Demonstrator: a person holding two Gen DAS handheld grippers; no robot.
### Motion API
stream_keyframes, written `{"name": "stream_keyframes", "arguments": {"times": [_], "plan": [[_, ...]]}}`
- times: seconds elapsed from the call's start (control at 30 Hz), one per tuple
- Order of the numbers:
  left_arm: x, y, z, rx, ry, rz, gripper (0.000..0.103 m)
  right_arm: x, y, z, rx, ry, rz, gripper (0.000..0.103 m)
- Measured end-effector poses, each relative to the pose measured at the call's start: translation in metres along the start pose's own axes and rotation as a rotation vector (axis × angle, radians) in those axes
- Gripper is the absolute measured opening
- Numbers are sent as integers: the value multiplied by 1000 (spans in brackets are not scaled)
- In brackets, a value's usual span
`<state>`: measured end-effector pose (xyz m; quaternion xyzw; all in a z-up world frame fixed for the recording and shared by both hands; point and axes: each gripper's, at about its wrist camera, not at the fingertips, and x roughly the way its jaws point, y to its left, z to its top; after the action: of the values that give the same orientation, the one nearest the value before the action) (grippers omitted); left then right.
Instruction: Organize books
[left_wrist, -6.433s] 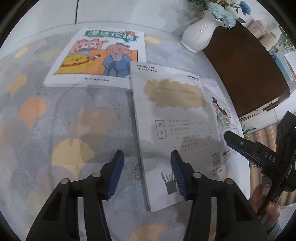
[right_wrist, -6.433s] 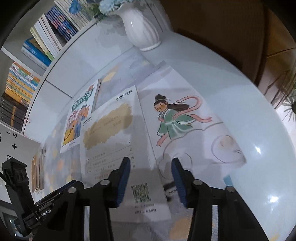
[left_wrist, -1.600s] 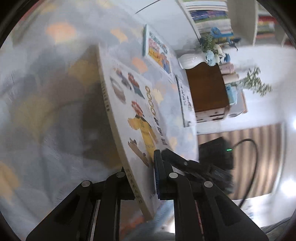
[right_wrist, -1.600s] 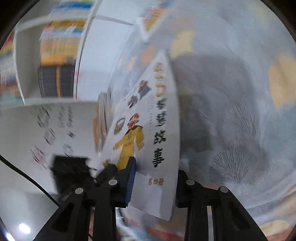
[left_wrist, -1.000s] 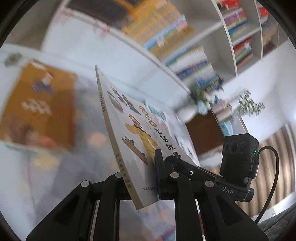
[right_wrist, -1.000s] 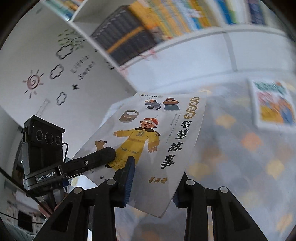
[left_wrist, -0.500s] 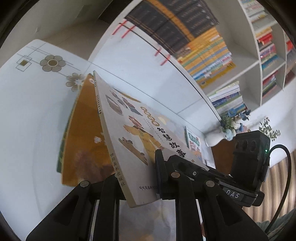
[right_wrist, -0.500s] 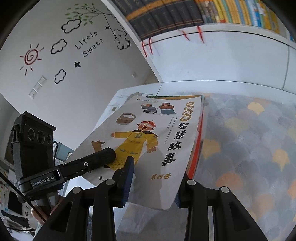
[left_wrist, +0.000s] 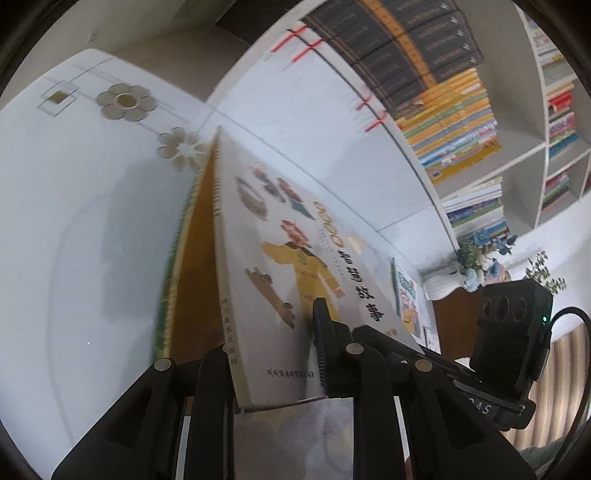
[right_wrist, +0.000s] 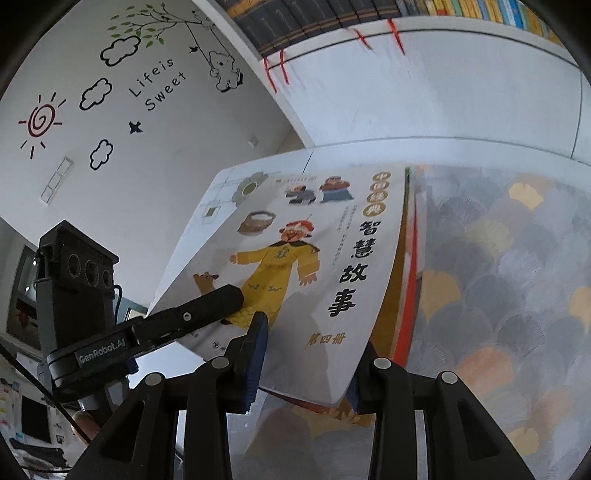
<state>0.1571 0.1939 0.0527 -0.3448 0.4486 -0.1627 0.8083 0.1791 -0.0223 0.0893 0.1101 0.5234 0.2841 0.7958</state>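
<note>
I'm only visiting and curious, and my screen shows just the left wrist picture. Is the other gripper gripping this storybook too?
Observer: Yes. The right wrist view shows the right gripper with the storybook's near edge between its fingers, one above the cover and one beneath.
Operator: What lies under the book on that side?
Observer: Another book, whose red edge shows along the storybook's right side.
Operator: Anything on the wall I can't see?
Observer: A wall sticker reading "Life is Sweet", with clouds and a red sun drawn around it.
</note>
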Motion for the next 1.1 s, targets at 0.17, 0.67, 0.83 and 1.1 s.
{"name": "stream_keyframes", "arguments": {"times": [0.17, 0.67, 0.83, 1.1], "plan": [[-14, 19, -6, -39, -20, 69, 20, 8, 0, -3, 5, 30, 13, 35], [-44, -21, -36, 67, -39, 301, 20, -25, -27, -52, 42, 109, -11, 35], [-2, -103, -67, 227, 61, 295, 20, -81, -58, -89, 79, 74, -120, 35], [43, -234, -119, 489, 107, 348, 20, -203, -129, -146, 303, -105, -265, 39]]}}
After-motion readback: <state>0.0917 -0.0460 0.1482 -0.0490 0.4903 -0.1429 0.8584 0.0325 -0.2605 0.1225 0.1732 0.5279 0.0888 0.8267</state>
